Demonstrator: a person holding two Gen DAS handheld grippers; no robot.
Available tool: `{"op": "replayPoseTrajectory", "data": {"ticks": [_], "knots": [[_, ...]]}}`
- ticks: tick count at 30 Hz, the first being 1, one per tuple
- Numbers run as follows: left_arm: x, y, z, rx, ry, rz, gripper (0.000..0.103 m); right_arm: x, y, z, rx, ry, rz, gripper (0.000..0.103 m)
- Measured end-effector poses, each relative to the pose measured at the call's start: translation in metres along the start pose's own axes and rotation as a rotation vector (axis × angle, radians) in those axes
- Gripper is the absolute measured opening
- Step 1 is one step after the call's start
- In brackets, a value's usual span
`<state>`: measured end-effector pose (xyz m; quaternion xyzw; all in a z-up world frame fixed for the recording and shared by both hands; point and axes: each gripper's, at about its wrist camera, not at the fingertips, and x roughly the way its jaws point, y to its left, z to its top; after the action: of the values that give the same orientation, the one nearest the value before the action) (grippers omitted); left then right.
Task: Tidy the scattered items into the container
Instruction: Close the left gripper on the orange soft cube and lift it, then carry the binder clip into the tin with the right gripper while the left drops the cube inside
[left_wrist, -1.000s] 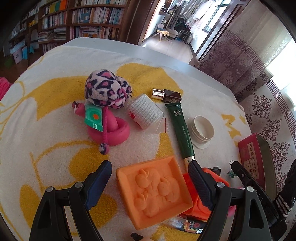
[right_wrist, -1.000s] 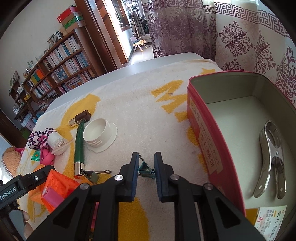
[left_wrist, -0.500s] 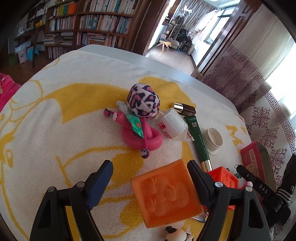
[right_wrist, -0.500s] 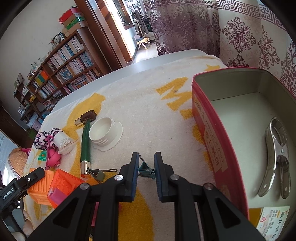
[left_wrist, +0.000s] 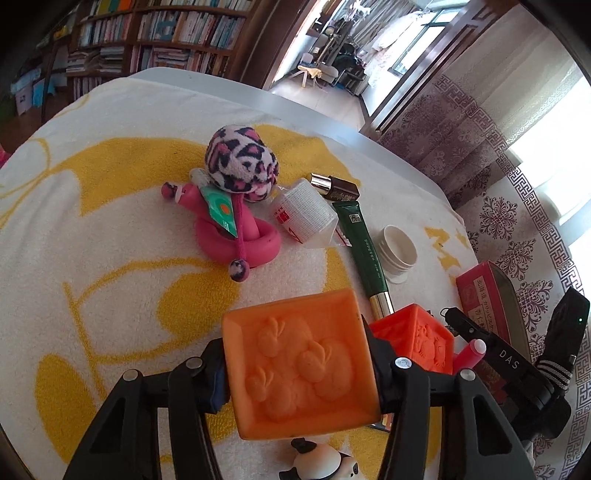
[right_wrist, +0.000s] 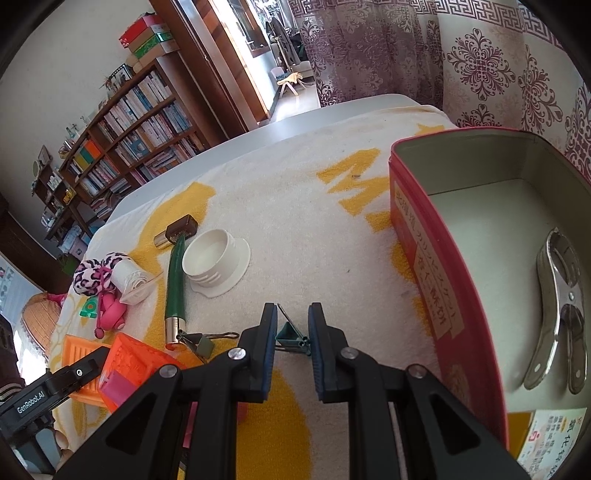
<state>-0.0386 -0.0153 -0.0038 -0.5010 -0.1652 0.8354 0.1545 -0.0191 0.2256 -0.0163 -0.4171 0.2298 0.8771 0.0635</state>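
Orange block (left_wrist: 301, 373) clamped between the left gripper (left_wrist: 299, 376) fingers, raised off the towel (left_wrist: 110, 229) to clear a red block (left_wrist: 417, 341) beside it. Binder clip (right_wrist: 291, 334) pinched in the right gripper (right_wrist: 292, 332), near the tin (right_wrist: 424, 236), whose interior holds only tongs (right_wrist: 557, 317) and paper.

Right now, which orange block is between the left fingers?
The paler, flat orange block with the embossed face; the redder cube sits free behind it on the cloth.
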Motion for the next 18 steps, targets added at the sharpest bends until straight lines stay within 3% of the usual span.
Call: {"op": "replayPoseTrajectory", "data": {"ticks": [8,18], "knots": [[-0.039,-0.003,0.005,0.017,-0.164,0.053,0.057,-0.013,-0.001,0.004,0.033,-0.046,0.074,0.019],[-0.034,-0.011,0.004,0.021,-0.122,-0.001,0.057,-0.054,0.012,0.007,0.009,-0.168,0.160,0.019]]}}
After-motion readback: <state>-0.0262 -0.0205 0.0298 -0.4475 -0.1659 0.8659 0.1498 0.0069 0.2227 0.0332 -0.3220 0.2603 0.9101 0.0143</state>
